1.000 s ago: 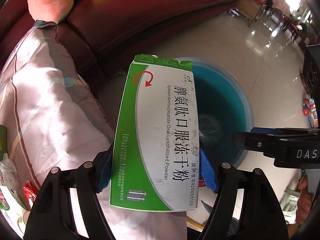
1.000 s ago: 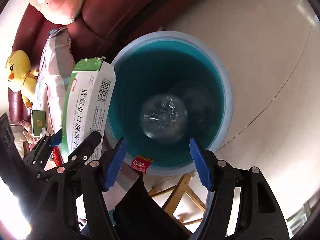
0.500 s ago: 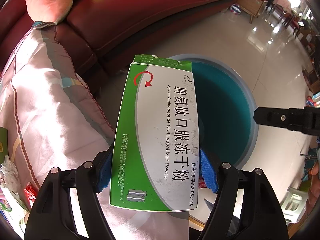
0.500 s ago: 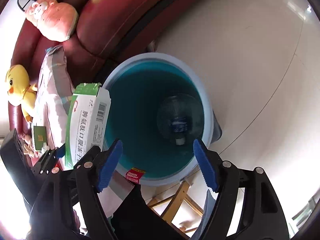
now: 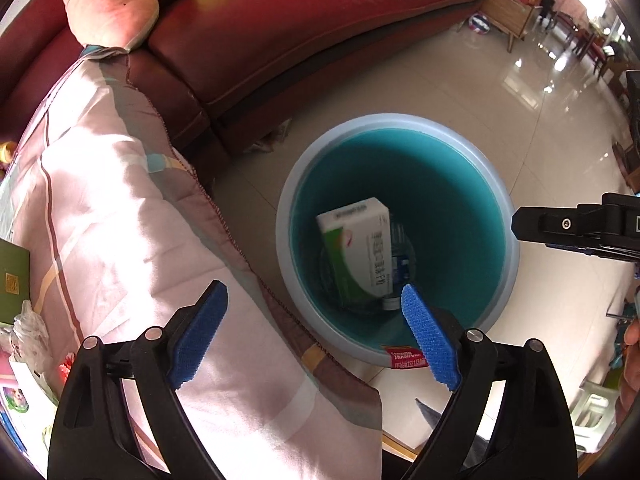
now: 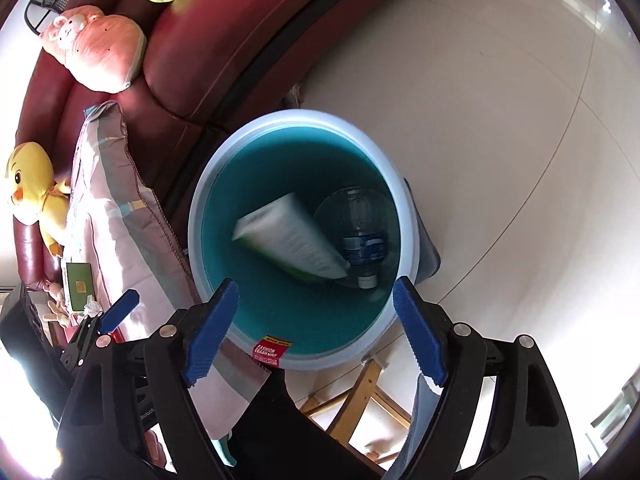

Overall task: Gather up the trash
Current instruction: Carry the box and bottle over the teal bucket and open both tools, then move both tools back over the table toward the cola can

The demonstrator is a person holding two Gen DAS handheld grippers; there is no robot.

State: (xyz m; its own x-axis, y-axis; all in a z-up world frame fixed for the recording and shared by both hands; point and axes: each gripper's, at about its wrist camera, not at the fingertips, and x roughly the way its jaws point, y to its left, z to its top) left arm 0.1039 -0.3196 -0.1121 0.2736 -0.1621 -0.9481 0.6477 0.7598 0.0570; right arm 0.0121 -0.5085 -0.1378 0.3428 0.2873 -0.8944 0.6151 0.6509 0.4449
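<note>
Left claw [image 5: 314,322] jaws opening, nothing between them. Medicine box [image 5: 357,249] is inside the teal bin [image 5: 400,128], leaning on the plastic bottle [image 6: 362,232]. Right claw [image 6: 316,328] also opening and empty, hanging over the bin's near rim. My read: finish the drop, keep both claws wide, lift straight off the rim before heading left toward the quilt [image 5: 120,200] for more trash.

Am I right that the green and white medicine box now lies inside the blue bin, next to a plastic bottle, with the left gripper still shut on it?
Not quite: the left gripper is opening, nothing between its pads. The left wrist view shows the medicine box in the bin, beside the bottle.
</note>
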